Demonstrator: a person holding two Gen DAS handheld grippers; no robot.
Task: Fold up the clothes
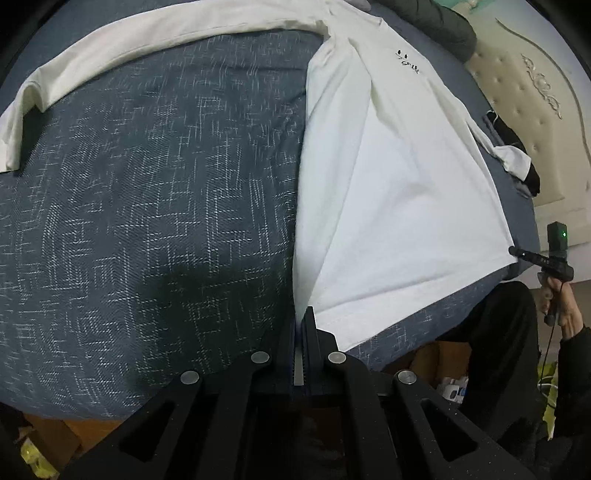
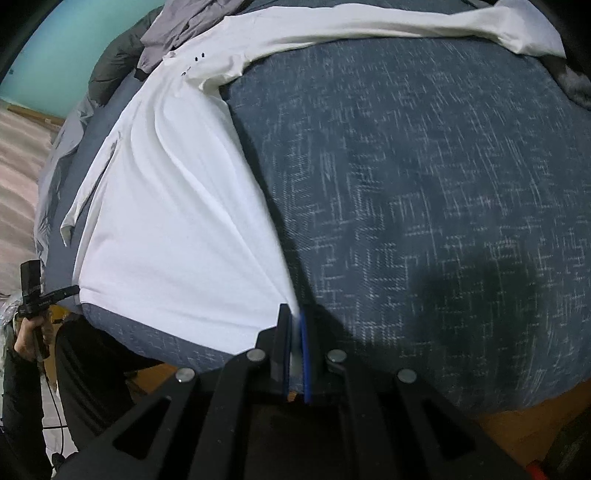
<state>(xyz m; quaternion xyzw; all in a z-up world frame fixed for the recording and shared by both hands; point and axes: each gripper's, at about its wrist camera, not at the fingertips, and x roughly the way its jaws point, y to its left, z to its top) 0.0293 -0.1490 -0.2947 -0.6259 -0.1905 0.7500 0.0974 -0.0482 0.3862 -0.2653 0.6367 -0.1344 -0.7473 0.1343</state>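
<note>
A white long-sleeved shirt [image 1: 399,192] with a small black print on the chest lies on a blue patterned bedspread [image 1: 147,221], sleeves spread out. My left gripper [image 1: 301,314] is shut on the shirt's hem corner nearest me. In the right wrist view the same shirt [image 2: 177,221] stretches away, and my right gripper [image 2: 294,317] is shut on its other hem corner, white cloth pinched between the blue-edged pads. Each gripper shows small at the far hem corner in the other's view: the right gripper [image 1: 511,251] and the left gripper [image 2: 75,290], held in a hand.
A dark green jacket [image 1: 443,26] and grey clothes [image 2: 184,26] lie beyond the shirt's collar. A cream padded headboard [image 1: 528,103] stands at the bed's end. The bed's edge [image 2: 147,343] runs just under the hem, with boxes and floor below. A person's dark-clad legs [image 1: 491,332] stand there.
</note>
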